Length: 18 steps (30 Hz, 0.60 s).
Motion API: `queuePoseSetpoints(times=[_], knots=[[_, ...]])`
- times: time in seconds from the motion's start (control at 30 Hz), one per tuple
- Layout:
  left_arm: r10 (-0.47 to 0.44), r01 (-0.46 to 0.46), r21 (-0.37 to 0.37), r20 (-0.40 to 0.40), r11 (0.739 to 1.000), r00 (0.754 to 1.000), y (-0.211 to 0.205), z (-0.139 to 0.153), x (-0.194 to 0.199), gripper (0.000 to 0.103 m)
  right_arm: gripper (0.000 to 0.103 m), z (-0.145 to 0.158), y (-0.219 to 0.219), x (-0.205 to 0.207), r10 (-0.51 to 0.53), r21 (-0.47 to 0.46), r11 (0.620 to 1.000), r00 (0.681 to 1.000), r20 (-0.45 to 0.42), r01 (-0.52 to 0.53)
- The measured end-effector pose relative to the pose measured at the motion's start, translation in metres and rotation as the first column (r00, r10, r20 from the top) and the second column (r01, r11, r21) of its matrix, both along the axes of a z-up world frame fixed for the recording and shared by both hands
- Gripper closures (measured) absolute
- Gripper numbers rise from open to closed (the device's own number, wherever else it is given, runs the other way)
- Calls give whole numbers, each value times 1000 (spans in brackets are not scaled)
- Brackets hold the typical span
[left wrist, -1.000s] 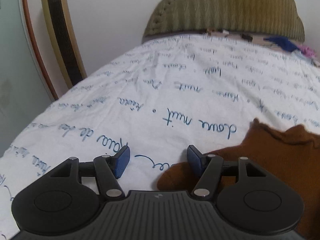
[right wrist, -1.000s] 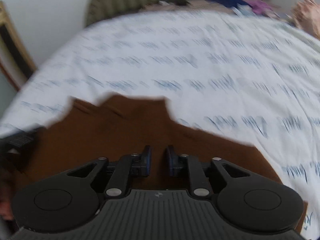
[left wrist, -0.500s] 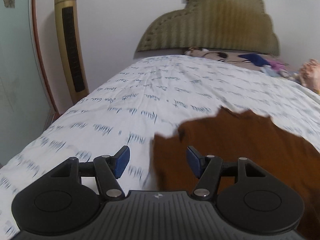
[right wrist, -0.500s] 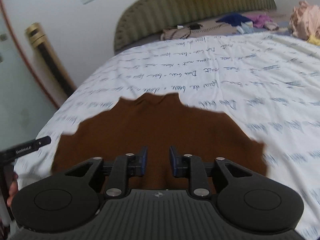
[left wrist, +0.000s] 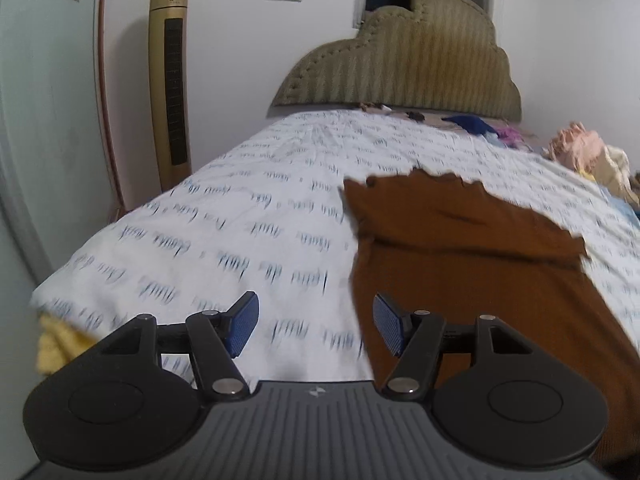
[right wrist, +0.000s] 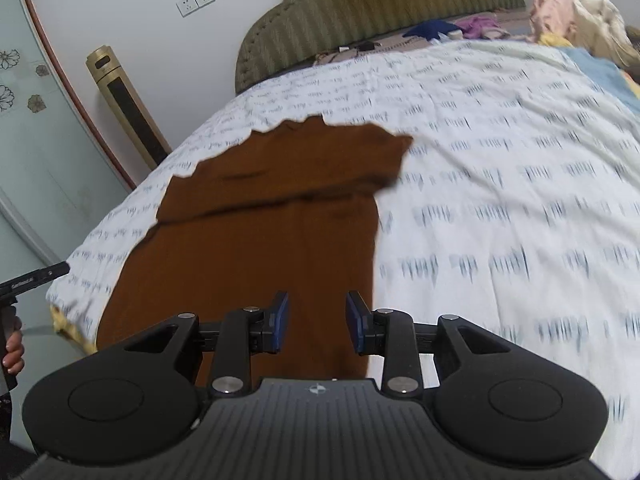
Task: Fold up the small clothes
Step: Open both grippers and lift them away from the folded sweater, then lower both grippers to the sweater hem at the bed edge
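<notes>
A brown garment [left wrist: 460, 256] lies spread on the bed, its far part folded over along a crease. In the right wrist view the same brown garment [right wrist: 260, 240] runs down to the near bed edge. My left gripper [left wrist: 316, 326] hangs above the sheet just left of the garment's edge. Its jaws are opening, with nothing between its blue pads [left wrist: 244, 324]. My right gripper [right wrist: 318, 322] hovers over the garment's near right part. Its jaws are opening too, and the pads [right wrist: 280, 322] press on nothing.
White bedsheet [left wrist: 240, 240] with blue script covers the bed. A gold tower fan [left wrist: 170, 80] stands at the left wall and a padded headboard [left wrist: 400, 60] at the back. Loose clothes [right wrist: 580, 12] are piled far right. A hand [right wrist: 12, 352] shows at the left edge.
Both grippers have drawn back from the garment toward the near bed edge and risen a little. The right jaws went from nearly shut to apart.
</notes>
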<state>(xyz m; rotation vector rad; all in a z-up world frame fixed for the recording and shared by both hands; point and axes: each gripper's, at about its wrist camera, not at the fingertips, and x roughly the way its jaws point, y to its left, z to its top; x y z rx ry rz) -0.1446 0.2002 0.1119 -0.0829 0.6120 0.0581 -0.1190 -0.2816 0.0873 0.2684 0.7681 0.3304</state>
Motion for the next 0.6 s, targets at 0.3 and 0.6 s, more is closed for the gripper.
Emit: queuePoseSetpoints(times=[0.3, 0.6], knots=[[-190, 184, -56, -130, 981, 973, -17, -59, -51, 35, 65, -38, -12, -49, -26, 63, 998, 996, -81, 31], [-308, 278, -190, -150, 942, 940, -47, -109, -58, 35, 63, -61, -17, -66, -51, 91, 994, 990, -134, 64]])
